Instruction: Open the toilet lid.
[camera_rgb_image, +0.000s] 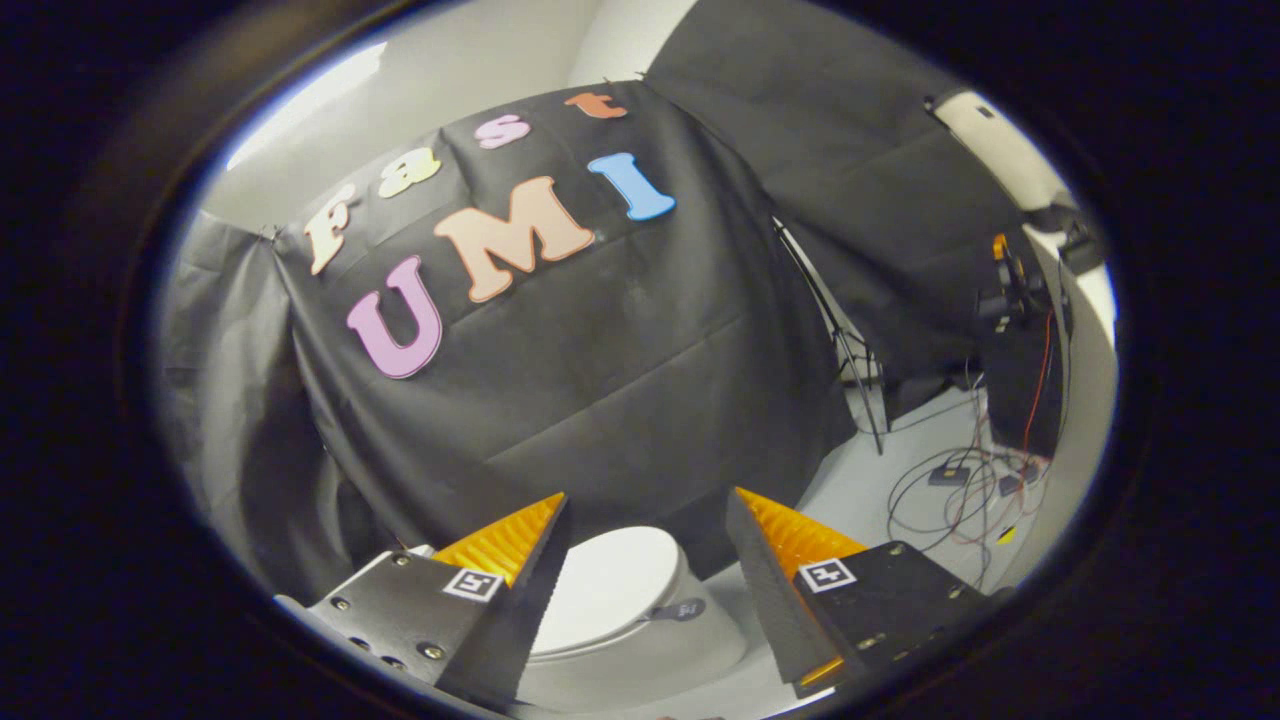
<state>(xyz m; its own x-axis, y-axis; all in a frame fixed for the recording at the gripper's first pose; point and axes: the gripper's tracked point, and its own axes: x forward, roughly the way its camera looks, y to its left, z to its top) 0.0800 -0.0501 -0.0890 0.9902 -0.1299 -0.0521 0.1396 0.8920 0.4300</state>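
Nearest the camera, the gripper (645, 500) stood with its two fingers spread wide and nothing between them, their tips well clear of any surface. Below and beyond the gap between the fingers sat the toilet (640, 640), its white lid (605, 590) lying down flat and closed over the bowl. The lid lay under the gripper rather than level with it, showing slightly toward the left finger (525, 560), so the coming move would likely call for a drop downward and forward to reach the lid's rim. A small dark tab or handle (680, 608) showed at the lid's edge on the side toward the right finger (775, 570); what it was could not be told for certain. Behind the toilet hung the booth's black cloth wall (620, 380). Farther off, beyond the right finger, loose cables (950, 490) lay across the pale floor (870, 470), near a thin stand (845, 340).
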